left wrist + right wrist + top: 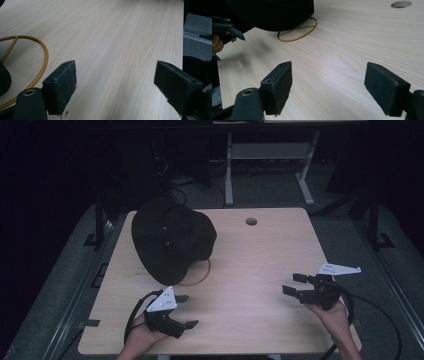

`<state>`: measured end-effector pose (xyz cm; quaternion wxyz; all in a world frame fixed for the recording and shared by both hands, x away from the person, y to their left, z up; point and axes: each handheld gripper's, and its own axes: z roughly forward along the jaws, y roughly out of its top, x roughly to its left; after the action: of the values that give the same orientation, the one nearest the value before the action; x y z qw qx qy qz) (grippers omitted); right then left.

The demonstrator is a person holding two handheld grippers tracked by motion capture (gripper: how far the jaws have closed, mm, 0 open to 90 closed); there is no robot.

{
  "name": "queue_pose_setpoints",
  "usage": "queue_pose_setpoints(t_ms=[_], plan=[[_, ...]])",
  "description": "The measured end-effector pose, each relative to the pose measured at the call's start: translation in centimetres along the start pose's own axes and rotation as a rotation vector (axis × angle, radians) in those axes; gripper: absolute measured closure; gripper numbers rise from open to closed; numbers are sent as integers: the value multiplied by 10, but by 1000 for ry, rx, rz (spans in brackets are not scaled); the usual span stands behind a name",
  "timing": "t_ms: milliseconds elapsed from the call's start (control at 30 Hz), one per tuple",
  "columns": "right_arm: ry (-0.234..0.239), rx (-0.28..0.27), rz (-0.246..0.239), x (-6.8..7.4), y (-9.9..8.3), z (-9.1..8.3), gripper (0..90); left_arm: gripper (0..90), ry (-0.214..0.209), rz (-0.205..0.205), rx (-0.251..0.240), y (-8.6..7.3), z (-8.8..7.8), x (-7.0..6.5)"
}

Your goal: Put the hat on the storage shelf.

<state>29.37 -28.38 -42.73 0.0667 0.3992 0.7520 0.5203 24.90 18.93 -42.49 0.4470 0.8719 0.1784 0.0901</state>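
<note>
The left gripper [184, 311] sits low over the table [260, 255] at about 7 o'clock, and its jaws are spread wide apart with nothing between them. In the left gripper view only bare wood lies between its two black pads [62, 85], and they touch nothing. The right gripper [295, 284] is at about 4 o'clock, well apart from the left one. Its jaws are wide apart too and hold nothing. The black hat [170, 240] rests on the table at about 10 o'clock, on top of a thin gold ring [202, 276] that peeks out from under its near edge. The hat is near the left gripper but not touching it. A small round hole [251, 221] is in the table at about 12 o'clock.
</note>
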Motion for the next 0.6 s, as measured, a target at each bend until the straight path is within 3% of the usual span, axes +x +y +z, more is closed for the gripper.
queue_pose_setpoints(t_ms=[600], plan=[[-45, 3, 10, -1, -33, -18, 221, 173, 0, -7, 2, -1, 1, 1]])
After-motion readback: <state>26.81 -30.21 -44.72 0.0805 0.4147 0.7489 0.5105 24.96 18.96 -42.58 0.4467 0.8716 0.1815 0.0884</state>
